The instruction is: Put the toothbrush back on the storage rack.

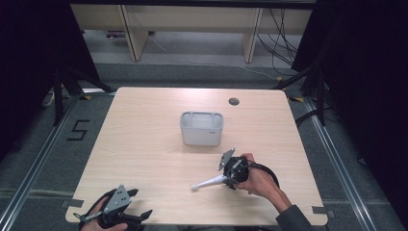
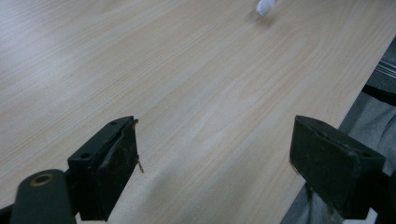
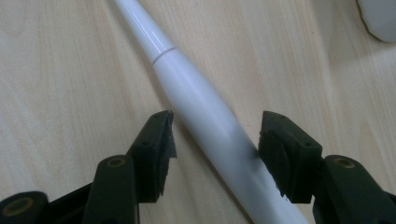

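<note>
A white wand-like tool with a slim neck and a thicker handle lies flat on the wooden table, right of centre. My right gripper stands open around its thick end. In the right gripper view the handle runs between the two jaws of this gripper, with a gap on each side. My left gripper rests open at the table's front left edge with nothing in it. The tool's far tip shows at the top of the left gripper view.
A white open-topped container stands in the middle of the table, beyond the tool; its corner shows in the right gripper view. A cable hole sits near the far edge. Bare wood spreads across the left half.
</note>
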Demonstrator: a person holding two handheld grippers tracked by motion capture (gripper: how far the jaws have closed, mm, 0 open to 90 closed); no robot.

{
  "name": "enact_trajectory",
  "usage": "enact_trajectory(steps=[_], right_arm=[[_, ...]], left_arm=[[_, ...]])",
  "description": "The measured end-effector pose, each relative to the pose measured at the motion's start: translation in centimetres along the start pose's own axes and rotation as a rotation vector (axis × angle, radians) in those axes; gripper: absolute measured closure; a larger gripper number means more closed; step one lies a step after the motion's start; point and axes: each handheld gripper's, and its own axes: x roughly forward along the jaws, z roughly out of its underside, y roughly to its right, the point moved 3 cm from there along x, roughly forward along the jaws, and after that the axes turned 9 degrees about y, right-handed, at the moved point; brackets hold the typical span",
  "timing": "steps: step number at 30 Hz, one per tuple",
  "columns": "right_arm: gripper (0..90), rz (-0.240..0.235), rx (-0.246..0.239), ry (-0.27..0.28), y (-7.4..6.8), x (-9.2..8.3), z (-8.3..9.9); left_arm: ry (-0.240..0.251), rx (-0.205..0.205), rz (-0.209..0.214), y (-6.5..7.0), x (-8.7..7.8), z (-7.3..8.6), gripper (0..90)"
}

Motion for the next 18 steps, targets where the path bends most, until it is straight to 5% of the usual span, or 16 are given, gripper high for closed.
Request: enact_trajectory(steps=[12,15,18], right_arm=[[54.1,-0.007,-0.006,-0.092,-0.24,0.78,-0.35],[55.3,-0.02,-0.043,-0.081,-0.12,1.04,-0.43],[56.9,-0.025,-0.014,-0.112,-0.42,0.89,-0.47]], left_arm=[[-0.007,-0.004,0.005,0.01,-0.1,-0.02,14.7],[-0.001,-0.004,0.003,0.05,-0.06,-0.02,14.7],[0.0,-0.001,0.002,0.0,0.0,-0.01,14.7]])
